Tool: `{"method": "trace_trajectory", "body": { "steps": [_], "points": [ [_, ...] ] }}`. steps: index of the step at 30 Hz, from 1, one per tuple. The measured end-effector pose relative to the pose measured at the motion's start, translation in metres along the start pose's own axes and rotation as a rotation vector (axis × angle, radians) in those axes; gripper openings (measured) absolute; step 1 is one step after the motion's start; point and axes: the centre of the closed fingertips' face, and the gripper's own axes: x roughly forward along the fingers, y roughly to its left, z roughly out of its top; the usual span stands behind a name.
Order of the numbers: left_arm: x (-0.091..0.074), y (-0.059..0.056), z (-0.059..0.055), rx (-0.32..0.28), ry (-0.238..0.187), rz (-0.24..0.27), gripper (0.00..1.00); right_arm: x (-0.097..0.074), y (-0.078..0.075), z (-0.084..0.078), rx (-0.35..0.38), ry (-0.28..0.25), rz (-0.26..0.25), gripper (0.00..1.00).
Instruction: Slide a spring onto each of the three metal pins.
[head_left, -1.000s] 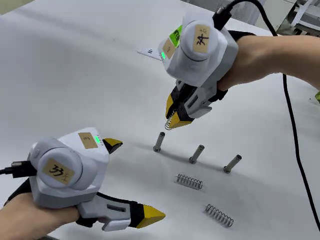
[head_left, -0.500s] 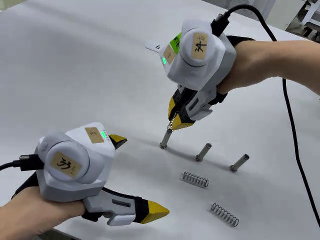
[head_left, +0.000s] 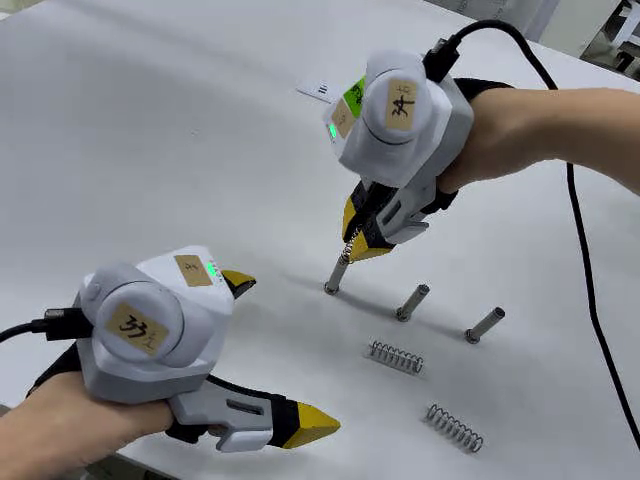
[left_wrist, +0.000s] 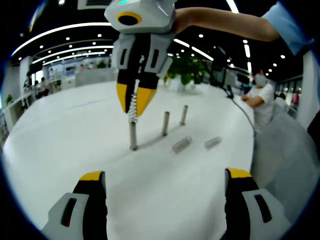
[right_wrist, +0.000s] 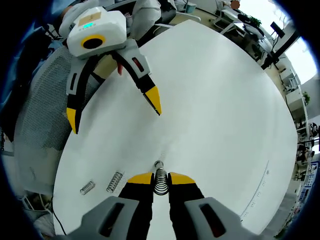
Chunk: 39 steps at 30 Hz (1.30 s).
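Three metal pins stand on the white table: the left pin (head_left: 336, 274), the middle pin (head_left: 411, 302) and the right pin (head_left: 485, 325). My right gripper (head_left: 353, 247) is shut on a spring (head_left: 347, 248) (right_wrist: 160, 181) (left_wrist: 133, 109), held right over the top of the left pin (left_wrist: 133, 135) (right_wrist: 158, 164). Two more springs lie flat in front of the pins, one nearer the pins (head_left: 396, 357), the other (head_left: 455, 427) closer to the table's front edge. My left gripper (head_left: 280, 355) (left_wrist: 165, 185) hovers open at the front left, nothing between its fingers.
A black cable (head_left: 585, 260) trails from the right gripper across the table's right side. A small white label (head_left: 321, 92) lies at the back. In the left gripper view a person (left_wrist: 260, 97) stands beyond the table's far side.
My right gripper has carried the spring down and onto the tip of the left pin. The left gripper has stayed open in about the same place.
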Motion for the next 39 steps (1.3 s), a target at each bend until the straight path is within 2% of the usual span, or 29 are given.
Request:
{"method": "trace_trajectory", "body": {
  "steps": [39],
  "points": [
    [0.0034,-0.0035,-0.0066,-0.011,0.018,-0.013,1.0,-0.001,0.0029,-0.0005,-0.012,0.013,0.008,0.12]
  ]
}}
